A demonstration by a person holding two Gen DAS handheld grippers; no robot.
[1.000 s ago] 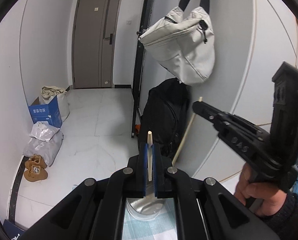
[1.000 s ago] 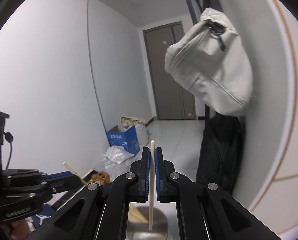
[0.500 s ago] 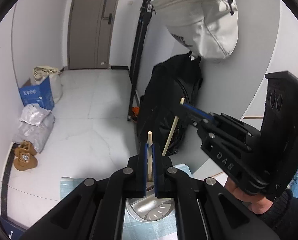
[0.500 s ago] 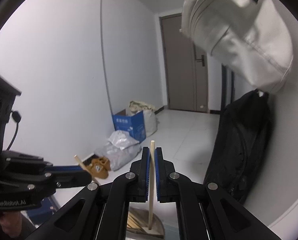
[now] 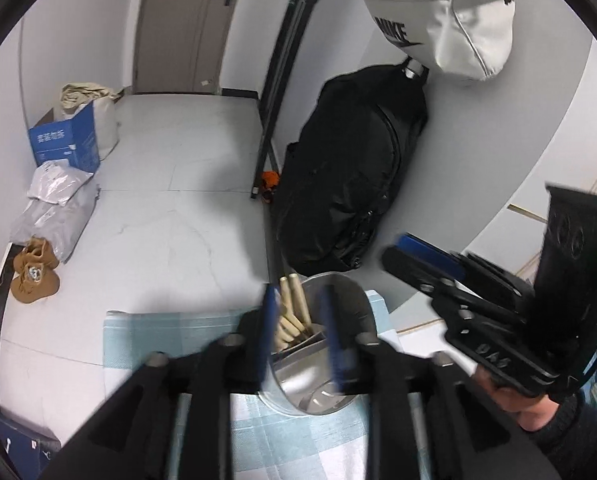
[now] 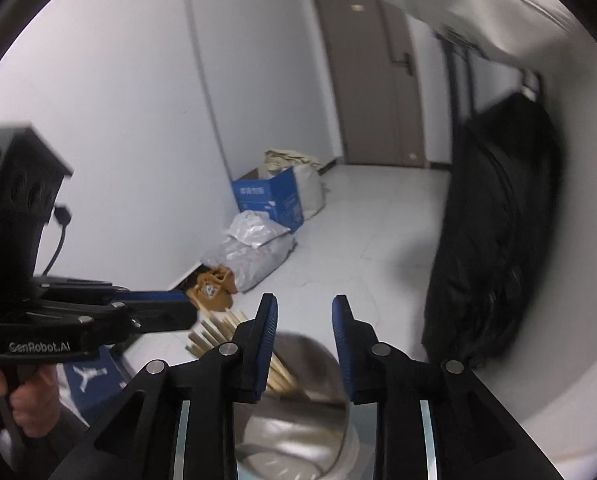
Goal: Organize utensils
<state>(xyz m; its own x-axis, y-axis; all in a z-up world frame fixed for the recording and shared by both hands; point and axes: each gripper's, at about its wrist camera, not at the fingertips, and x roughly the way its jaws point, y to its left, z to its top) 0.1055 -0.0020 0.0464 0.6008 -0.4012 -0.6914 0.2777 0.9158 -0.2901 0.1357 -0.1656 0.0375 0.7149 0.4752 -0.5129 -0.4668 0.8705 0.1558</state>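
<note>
A steel utensil cup [image 5: 330, 380] stands on a blue-checked cloth [image 5: 146, 332] at the table's far edge. Several wooden chopsticks [image 5: 292, 312] lean inside it against its left wall. My left gripper [image 5: 298, 328] is open and empty just above the cup's rim. My right gripper [image 6: 304, 332] is open and empty over the same cup [image 6: 298, 432], with the chopsticks [image 6: 218, 328] sticking out to its left. Each gripper also shows in the other's view, the right gripper [image 5: 402, 248] on the right and the left gripper [image 6: 178, 312] on the left.
Beyond the table is a white tiled floor with a blue box [image 5: 64, 146], grey bags [image 5: 54, 208] and brown slippers [image 5: 34, 272]. A black backpack [image 5: 350, 184] leans on the wall under a hanging white bag [image 5: 450, 12].
Both grippers were shut on a chopstick each and tilted down over the cup. Both have opened, and the chopsticks now rest in the cup.
</note>
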